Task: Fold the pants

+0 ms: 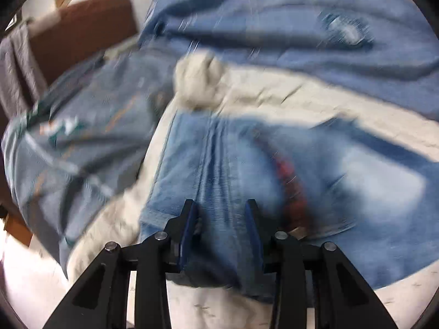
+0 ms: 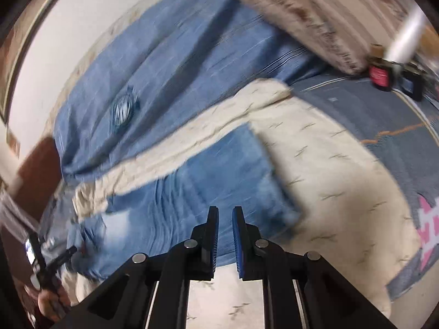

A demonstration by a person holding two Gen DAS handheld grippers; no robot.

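Light blue jeans (image 1: 343, 183) lie on a cream quilt (image 1: 288, 93). In the left wrist view my left gripper (image 1: 222, 208) holds a bunched fold of the jeans' waist part between its blue pads, with a red tag (image 1: 288, 175) just to the right. In the right wrist view the jeans (image 2: 197, 192) lie folded ahead, and my right gripper (image 2: 225, 213) hovers over their near edge with its jaws slightly apart and nothing between them. The left gripper (image 2: 52, 257) shows at the far left there. Both views are blurred.
A blue bedspread (image 1: 274, 13) covers the far side of the bed. Another grey-blue cloth (image 1: 82, 137) lies at the left. A brown headboard (image 1: 82, 33) stands behind. A pillow (image 2: 315, 13) and small bottles (image 2: 381, 74) are at the upper right.
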